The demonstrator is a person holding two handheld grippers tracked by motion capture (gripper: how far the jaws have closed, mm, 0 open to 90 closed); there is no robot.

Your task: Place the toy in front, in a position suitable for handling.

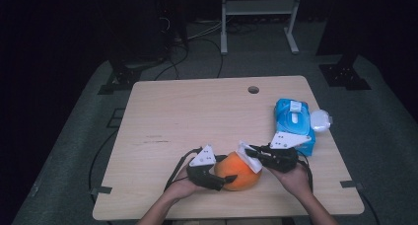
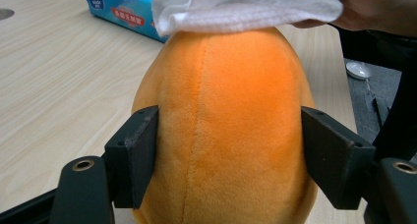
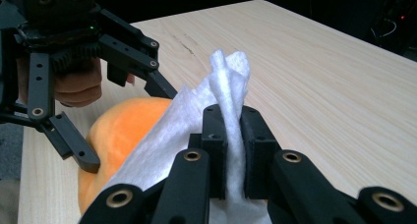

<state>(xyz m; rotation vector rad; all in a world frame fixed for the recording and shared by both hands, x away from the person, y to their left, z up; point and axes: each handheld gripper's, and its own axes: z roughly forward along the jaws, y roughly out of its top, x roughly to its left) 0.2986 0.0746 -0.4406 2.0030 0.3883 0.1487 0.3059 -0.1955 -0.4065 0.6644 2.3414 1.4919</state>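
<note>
An orange egg-shaped plush toy (image 1: 240, 175) rests on the wooden table (image 1: 197, 111) near its front edge. My left gripper (image 1: 227, 178) is shut on it, and in the left gripper view both pads (image 2: 142, 155) press against the sides of the plush toy (image 2: 226, 116). My right gripper (image 3: 235, 150) is shut on a white wipe (image 3: 226, 81), pinched upright between its jaws. The wipe (image 2: 246, 10) drapes over the top of the plush, coming in from the right (image 1: 249, 156). Under the cloth, that part of the toy is hidden.
A blue pack of wet wipes (image 1: 293, 121) lies at the table's right edge, with a small white lid-like object (image 1: 320, 120) beside it. A round cable hole (image 1: 253, 90) sits near the far edge. Bare wood stretches across the left and middle.
</note>
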